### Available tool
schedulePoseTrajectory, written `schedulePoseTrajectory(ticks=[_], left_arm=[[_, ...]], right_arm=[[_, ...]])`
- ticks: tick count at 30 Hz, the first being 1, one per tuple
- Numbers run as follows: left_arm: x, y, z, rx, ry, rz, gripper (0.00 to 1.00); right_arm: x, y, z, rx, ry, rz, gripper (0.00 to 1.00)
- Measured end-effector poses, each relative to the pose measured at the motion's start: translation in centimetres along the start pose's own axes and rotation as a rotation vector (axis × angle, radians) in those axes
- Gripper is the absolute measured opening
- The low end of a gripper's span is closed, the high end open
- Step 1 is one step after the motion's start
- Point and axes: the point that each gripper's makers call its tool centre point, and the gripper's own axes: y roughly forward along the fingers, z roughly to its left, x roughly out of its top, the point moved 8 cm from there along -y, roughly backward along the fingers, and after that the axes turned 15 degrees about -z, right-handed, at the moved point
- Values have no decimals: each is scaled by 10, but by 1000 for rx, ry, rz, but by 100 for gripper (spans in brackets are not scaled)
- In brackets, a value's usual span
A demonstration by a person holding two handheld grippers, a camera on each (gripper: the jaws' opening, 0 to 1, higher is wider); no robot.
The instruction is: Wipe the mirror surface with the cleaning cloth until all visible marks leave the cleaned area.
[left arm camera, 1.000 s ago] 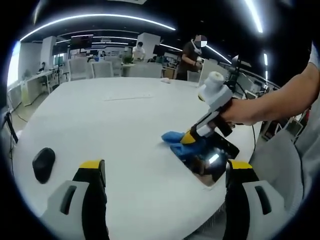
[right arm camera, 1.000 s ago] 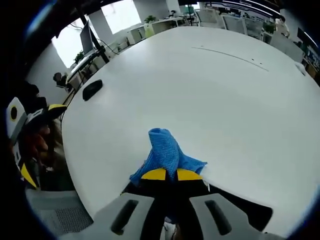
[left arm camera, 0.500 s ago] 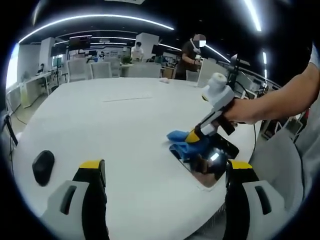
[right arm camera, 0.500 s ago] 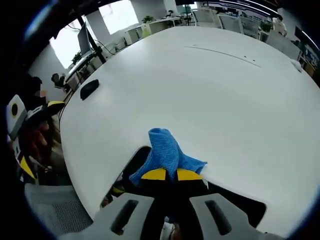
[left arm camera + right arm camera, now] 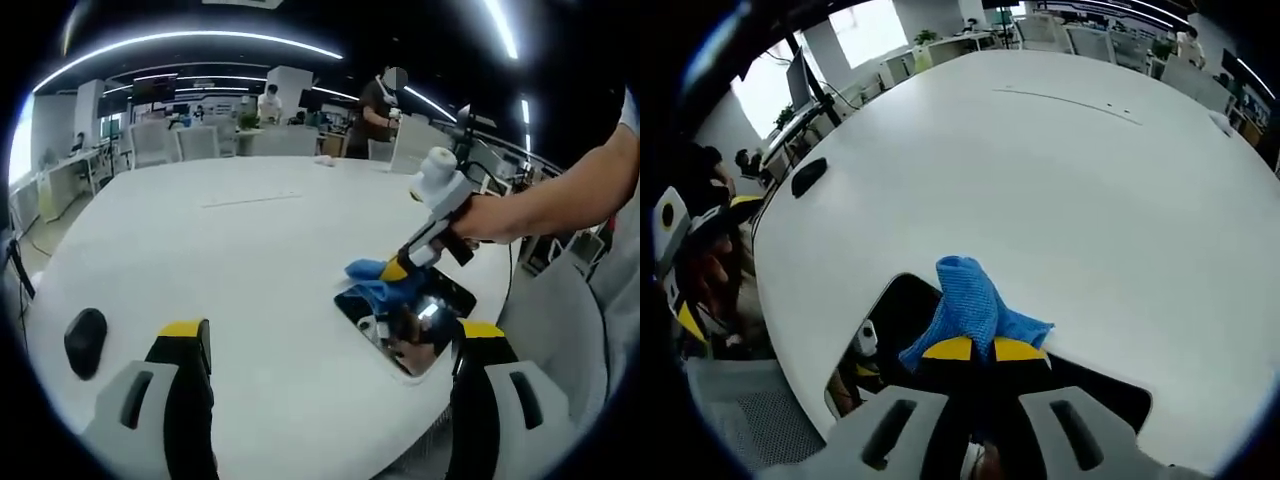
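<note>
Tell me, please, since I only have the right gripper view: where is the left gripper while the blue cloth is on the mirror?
Observer: The left gripper hangs over the near part of the white table, jaws wide apart and holding nothing.
Operator: Thank you. Is anything lying close to it?
Observer: A dark computer mouse lies on the table off its left jaw, apart from it.
Operator: And how does my cloth sit from that side?
Observer: The blue cloth, pinched in the right gripper, rests on the far edge of the mirror, whose near part lies uncovered and reflects a ceiling light.
</note>
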Motion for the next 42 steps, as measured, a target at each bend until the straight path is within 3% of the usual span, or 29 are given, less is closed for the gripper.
schedulePoseTrajectory(ticks=[13,42], left_arm=[[3,-4,-3,-3,10,6,99],[6,-3,-13,-7,28,-4,99]], right_arm=[[-1,-1,3,-11,-5,-14,0],[-40,-30,39,60,41,12,0]])
